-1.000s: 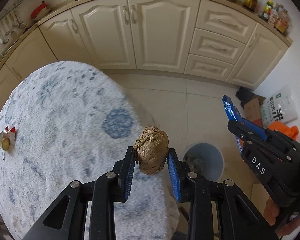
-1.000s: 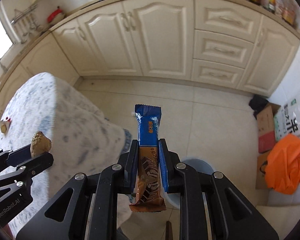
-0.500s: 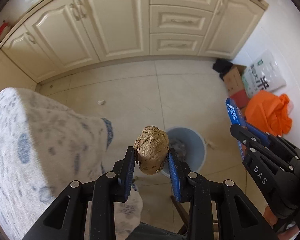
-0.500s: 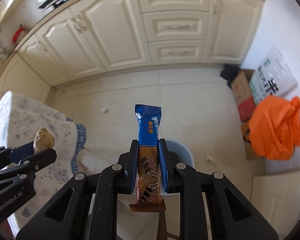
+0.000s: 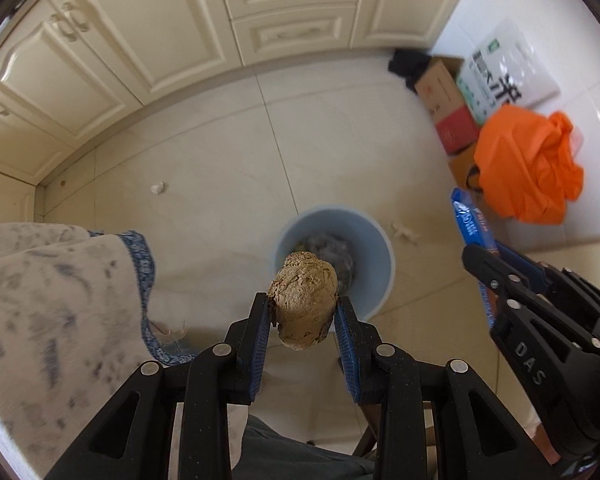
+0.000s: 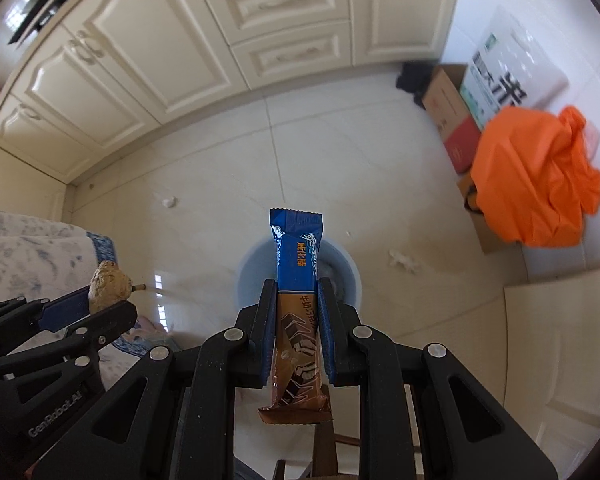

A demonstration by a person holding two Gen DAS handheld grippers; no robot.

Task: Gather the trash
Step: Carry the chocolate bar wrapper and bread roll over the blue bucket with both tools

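My left gripper (image 5: 302, 308) is shut on a brown crumpled lump (image 5: 303, 300) and points straight down over the floor. Beneath it stands a light blue trash bin (image 5: 374, 256) with grey rubbish inside. The right gripper (image 6: 298, 292) is shut on a blue and brown snack wrapper (image 6: 298, 264), held upright above the same bin (image 6: 348, 268). In the left wrist view the right gripper (image 5: 474, 246) shows at the right edge with the wrapper (image 5: 470, 220) sticking out. The right wrist view catches the left gripper (image 6: 112, 298) and its lump (image 6: 110, 284) at the left.
A table with a blue-patterned white cloth (image 5: 52, 300) fills the left. Cream cabinets (image 5: 148, 40) line the far wall. An orange bag (image 5: 528, 164), cardboard boxes (image 5: 448, 104) and a white sack (image 5: 504, 68) sit at the right wall. Small white scraps (image 5: 157, 188) lie on the tiled floor.
Both grippers swung away from the table and sank toward the floor; the bin, before low at the right, now lies straight under the held lump and wrapper. Both grips are unchanged.
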